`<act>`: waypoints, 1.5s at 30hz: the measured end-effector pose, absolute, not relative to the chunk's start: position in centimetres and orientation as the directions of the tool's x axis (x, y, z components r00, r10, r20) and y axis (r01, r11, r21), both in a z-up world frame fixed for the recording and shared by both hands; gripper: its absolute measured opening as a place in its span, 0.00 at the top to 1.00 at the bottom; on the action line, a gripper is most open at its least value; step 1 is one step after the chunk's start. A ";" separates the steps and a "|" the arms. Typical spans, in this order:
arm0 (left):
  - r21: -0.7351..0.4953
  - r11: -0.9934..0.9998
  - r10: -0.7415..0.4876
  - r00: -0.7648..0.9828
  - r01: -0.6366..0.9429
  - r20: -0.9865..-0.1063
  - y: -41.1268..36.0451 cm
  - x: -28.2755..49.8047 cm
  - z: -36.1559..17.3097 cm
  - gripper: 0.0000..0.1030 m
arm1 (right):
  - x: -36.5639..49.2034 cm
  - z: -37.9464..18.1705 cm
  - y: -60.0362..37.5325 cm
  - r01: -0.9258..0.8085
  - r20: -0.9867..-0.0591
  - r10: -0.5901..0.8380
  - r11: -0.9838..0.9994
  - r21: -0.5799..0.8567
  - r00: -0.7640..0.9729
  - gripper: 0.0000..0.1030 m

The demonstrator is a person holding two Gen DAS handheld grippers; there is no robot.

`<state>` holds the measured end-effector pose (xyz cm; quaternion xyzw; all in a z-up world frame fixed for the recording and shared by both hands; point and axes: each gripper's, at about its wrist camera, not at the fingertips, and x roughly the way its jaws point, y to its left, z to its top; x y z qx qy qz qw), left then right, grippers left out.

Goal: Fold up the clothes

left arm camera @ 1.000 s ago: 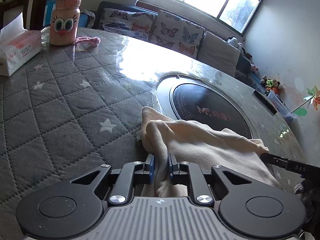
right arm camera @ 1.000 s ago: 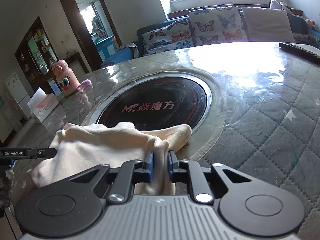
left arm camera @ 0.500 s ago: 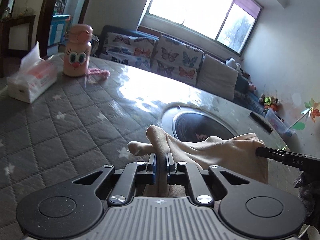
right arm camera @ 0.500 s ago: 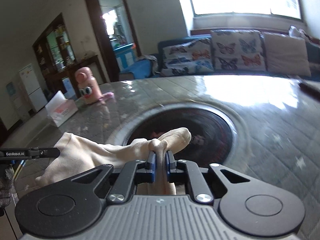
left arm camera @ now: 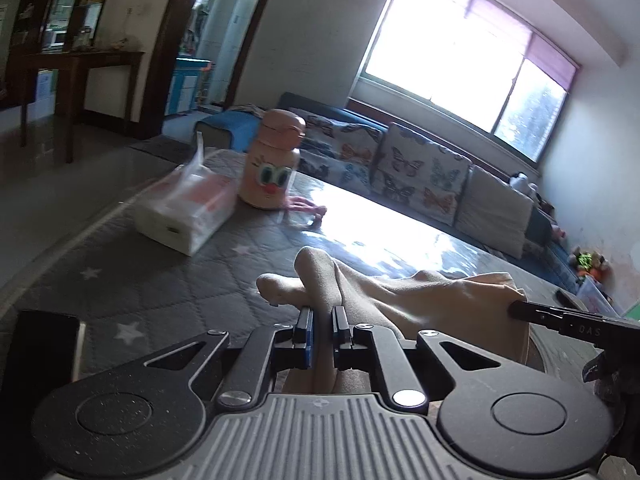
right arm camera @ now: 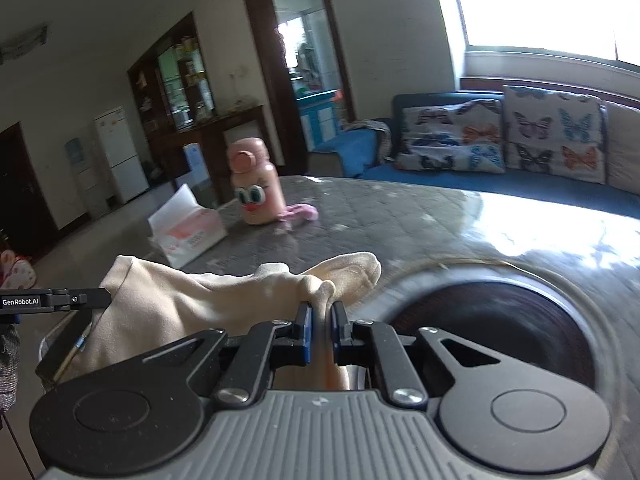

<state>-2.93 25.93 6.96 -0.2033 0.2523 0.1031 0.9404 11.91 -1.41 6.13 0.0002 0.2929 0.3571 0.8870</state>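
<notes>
A cream cloth garment (left arm camera: pixel 420 300) hangs stretched between my two grippers, lifted above the grey quilted table (left arm camera: pixel 160 280). My left gripper (left arm camera: pixel 322 326) is shut on one bunched corner of it. My right gripper (right arm camera: pixel 320 328) is shut on the other corner of the cream garment (right arm camera: pixel 192 304). The right gripper's finger shows at the right of the left wrist view (left arm camera: pixel 560 318), touching the cloth's far edge. The left gripper's finger shows at the left of the right wrist view (right arm camera: pixel 56 300). The lower part of the garment is hidden behind the gripper bodies.
A tissue pack (left arm camera: pixel 188 212) and a pink cartoon bottle (left arm camera: pixel 272 164) stand at the table's far left, with a pink band (left arm camera: pixel 304 206) beside them. A round black cooktop (right arm camera: pixel 500 328) is set in the table. A butterfly-cushion sofa (right arm camera: pixel 500 136) lies beyond.
Both grippers have risen and tilted up with the garment, lifting it off the table. The view has swung from the tabletop toward the room and the doorway.
</notes>
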 end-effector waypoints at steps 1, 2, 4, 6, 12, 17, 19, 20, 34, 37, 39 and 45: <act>-0.330 0.893 0.100 0.850 -0.306 -0.518 26.4 -3.0 7.0 0.90 | 12.2 6.1 -0.7 -0.641 -0.520 0.639 0.738 0.209 0.567 0.92; -0.330 0.890 0.107 0.848 -0.315 -0.519 26.8 -3.1 7.0 0.90 | 12.5 6.1 0.0 -0.649 -0.520 0.645 0.732 0.208 0.560 0.92; -0.332 0.884 0.119 0.845 -0.329 -0.522 27.4 -3.1 7.0 0.90 | 13.0 6.2 1.1 -0.661 -0.521 0.653 0.721 0.207 0.549 0.92; -0.335 0.879 0.125 0.841 -0.340 -0.526 27.9 -3.0 6.8 0.90 | 13.5 6.1 1.9 -0.667 -0.525 0.655 0.716 0.204 0.543 0.92; -0.337 0.871 0.128 0.828 -0.357 -0.546 28.7 -2.2 6.2 0.90 | 14.4 5.7 3.5 -0.680 -0.539 0.656 0.707 0.193 0.528 0.92; -0.337 0.868 0.126 0.819 -0.364 -0.560 29.1 -1.5 5.5 0.90 | 15.0 5.2 3.8 -0.676 -0.555 0.648 0.711 0.193 0.522 0.92; -0.336 0.866 0.127 0.813 -0.370 -0.568 29.3 -1.2 5.2 0.90 | 15.3 4.9 4.0 -0.676 -0.561 0.646 0.711 0.194 0.519 0.92; -0.335 0.865 0.127 0.809 -0.374 -0.573 29.4 -1.2 5.0 0.90 | 15.4 4.9 4.1 -0.677 -0.562 0.646 0.710 0.193 0.517 0.92; -0.310 0.855 0.133 0.754 -0.415 -0.643 30.3 -0.3 2.5 0.90 | 17.3 2.7 5.7 -0.672 -0.613 0.617 0.718 0.182 0.494 0.91; -0.308 0.854 0.130 0.747 -0.418 -0.652 30.4 -0.4 2.1 0.90 | 17.6 2.2 5.9 -0.667 -0.625 0.608 0.722 0.181 0.489 0.91; -0.308 0.854 0.128 0.743 -0.419 -0.657 30.3 -0.5 1.9 0.90 | 17.6 1.9 5.9 -0.665 -0.634 0.602 0.725 0.179 0.486 0.91; -0.309 0.853 0.119 0.732 -0.422 -0.671 30.3 -0.9 1.3 0.90 | 17.8 1.1 5.9 -0.660 -0.654 0.587 0.731 0.175 0.477 0.91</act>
